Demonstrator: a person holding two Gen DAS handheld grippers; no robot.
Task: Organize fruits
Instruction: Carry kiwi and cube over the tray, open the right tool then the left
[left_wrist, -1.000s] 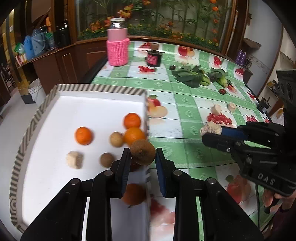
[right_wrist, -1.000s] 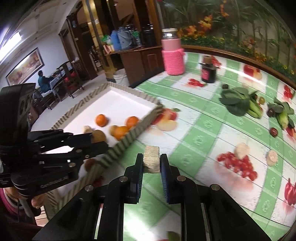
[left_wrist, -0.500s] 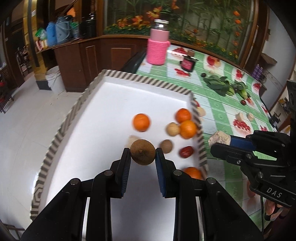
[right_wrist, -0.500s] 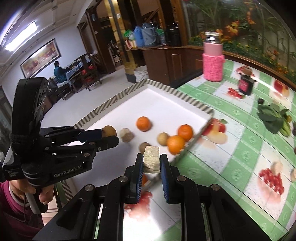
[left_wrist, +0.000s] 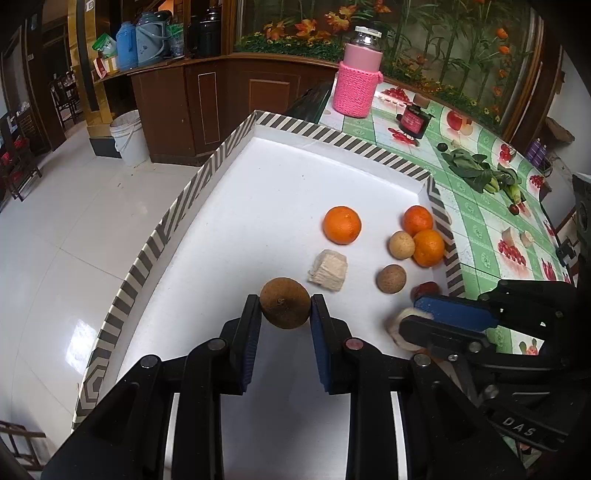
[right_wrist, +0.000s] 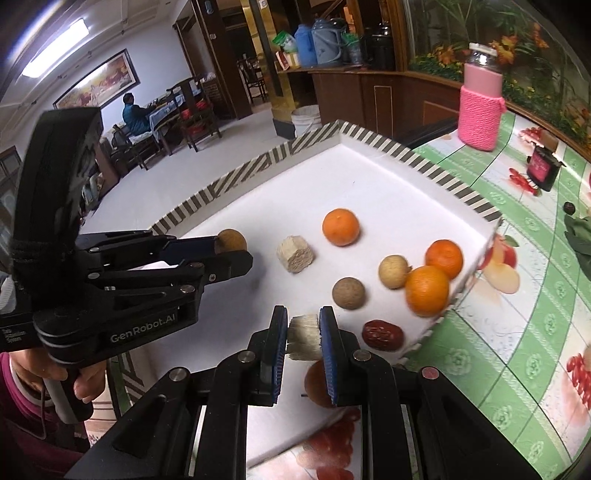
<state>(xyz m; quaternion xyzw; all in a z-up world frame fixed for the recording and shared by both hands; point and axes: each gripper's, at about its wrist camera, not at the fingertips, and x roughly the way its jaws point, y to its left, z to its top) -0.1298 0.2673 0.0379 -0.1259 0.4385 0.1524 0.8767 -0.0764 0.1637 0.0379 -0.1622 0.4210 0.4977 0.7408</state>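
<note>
My left gripper (left_wrist: 285, 314) is shut on a round brown fruit (left_wrist: 284, 302) and holds it over the white tray (left_wrist: 280, 177) with the striped rim. It also shows in the right wrist view (right_wrist: 236, 254). My right gripper (right_wrist: 303, 332) is shut on a pale cut chunk (right_wrist: 303, 336) over the tray's near right part; it shows in the left wrist view (left_wrist: 410, 325). In the tray lie three oranges (left_wrist: 342, 225), a pale chunk (left_wrist: 328, 270), two small tan fruits (left_wrist: 391, 278) and a red date (right_wrist: 382, 335).
On the green patterned tablecloth (left_wrist: 476, 229) stand a pink knit-sleeved bottle (left_wrist: 357, 88) and a dark jar (left_wrist: 413, 120). Leafy greens (left_wrist: 476, 170), dark small fruits and two pale chunks (left_wrist: 517, 236) lie to the right. The tray's left rim overhangs the white floor.
Both grippers have moved left from the tablecloth over the tray and come lower toward it, each still holding its piece.
</note>
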